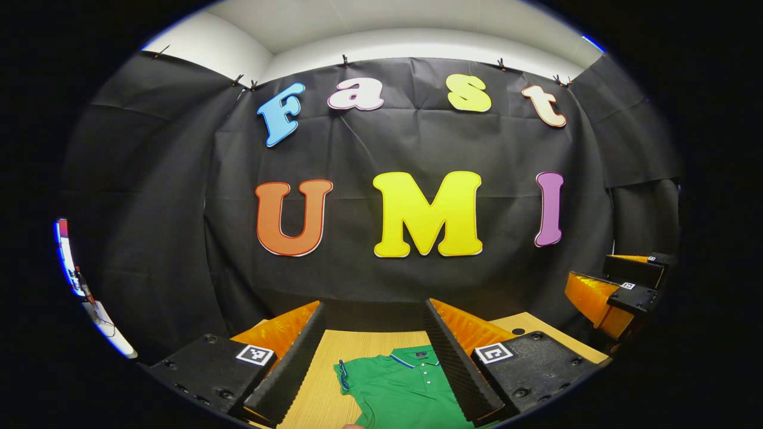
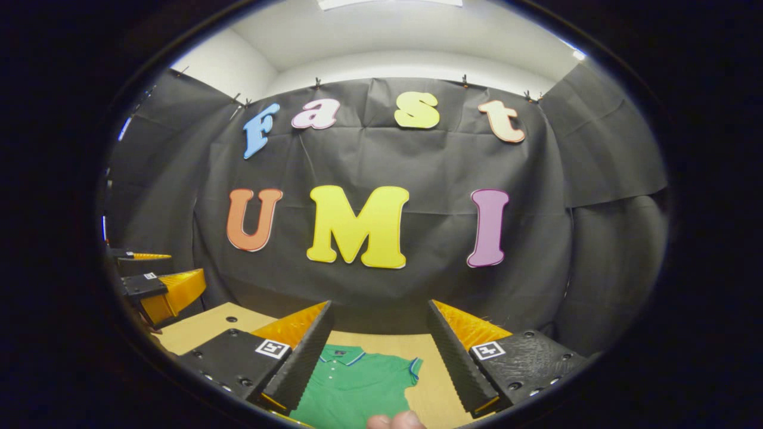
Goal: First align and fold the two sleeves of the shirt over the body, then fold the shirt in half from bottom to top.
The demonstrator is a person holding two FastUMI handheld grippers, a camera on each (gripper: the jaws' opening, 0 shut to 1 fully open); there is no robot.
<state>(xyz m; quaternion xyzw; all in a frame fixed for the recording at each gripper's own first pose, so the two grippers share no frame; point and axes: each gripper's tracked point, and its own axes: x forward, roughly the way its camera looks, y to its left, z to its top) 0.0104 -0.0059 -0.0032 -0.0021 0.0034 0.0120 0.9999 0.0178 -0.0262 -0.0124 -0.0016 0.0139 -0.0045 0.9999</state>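
Note:
A green polo shirt [image 1: 399, 387] with a blue-and-white trimmed collar lies flat on the wooden table [image 1: 357, 345], collar towards the far wall. My left gripper [image 1: 374, 310] hovers open above it, over the collar and one short sleeve [image 1: 343, 375]. In the right gripper view the shirt [image 2: 357, 387] sits below my right gripper [image 2: 379, 307], which is also open with nothing between its fingers; the other sleeve [image 2: 414, 366] shows between them. Each gripper also appears from the side in the other's view: the right gripper [image 1: 596, 274] and the left gripper [image 2: 185, 266].
The table's far edge [image 2: 381, 336] meets the black cloth wall just beyond the collar. A small round hole [image 1: 517, 330] marks the tabletop near a far corner. A person's fingertip [image 2: 396, 420] pokes in at the bottom, over the shirt.

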